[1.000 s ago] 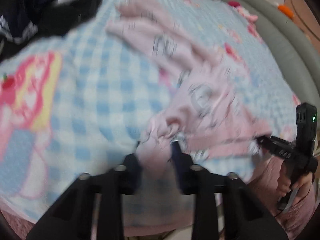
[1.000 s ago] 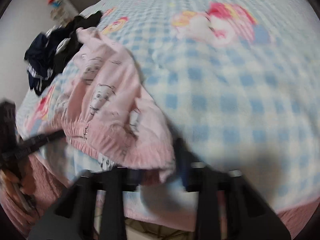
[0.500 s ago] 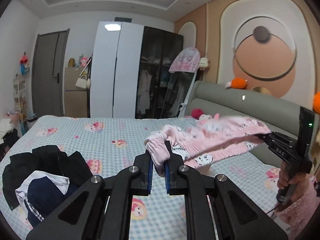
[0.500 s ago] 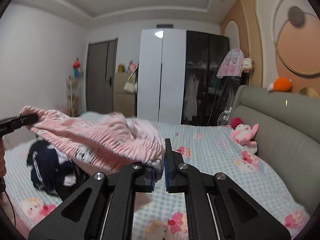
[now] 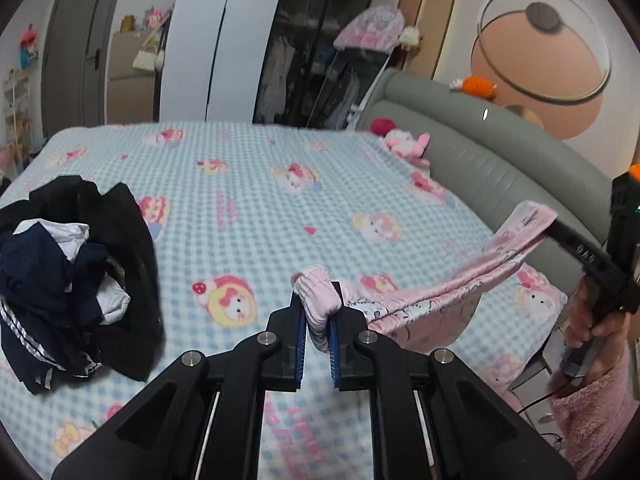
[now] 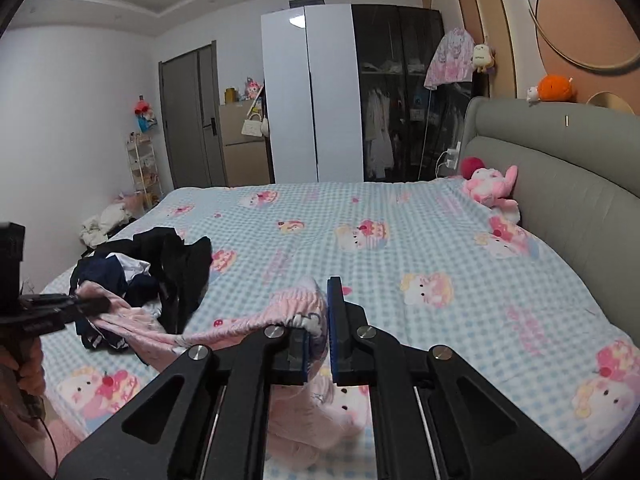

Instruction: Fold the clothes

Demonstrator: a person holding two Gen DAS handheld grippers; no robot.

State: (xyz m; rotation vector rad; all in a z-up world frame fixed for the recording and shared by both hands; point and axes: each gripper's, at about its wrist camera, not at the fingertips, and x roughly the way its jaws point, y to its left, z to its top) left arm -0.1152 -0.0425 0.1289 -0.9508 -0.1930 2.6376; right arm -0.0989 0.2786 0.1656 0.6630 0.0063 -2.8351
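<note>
A pink garment with cartoon prints (image 5: 420,300) hangs stretched above the bed between both grippers. My left gripper (image 5: 318,312) is shut on one bunched end of its elastic waistband. In the same view the right gripper (image 5: 554,226) pinches the other end, far right, held by a hand in a pink fuzzy sleeve. From the right wrist view, my right gripper (image 6: 318,312) is shut on the waistband of the pink garment (image 6: 240,324), whose body droops below the jaws. The left gripper (image 6: 96,304) grips the far end at the left edge.
A heap of dark and white clothes (image 5: 72,280) lies on the left of the blue checked bedspread (image 5: 260,200). A grey padded headboard (image 6: 560,168) runs along the right, with a pink plush toy (image 6: 490,190) by it. Wardrobes and a door stand beyond the bed.
Both grippers rose from the bedspread with the pink garment, lifting it clear. Since then both cameras have tipped back down toward the bed, and the waistband is pulled wider between them.
</note>
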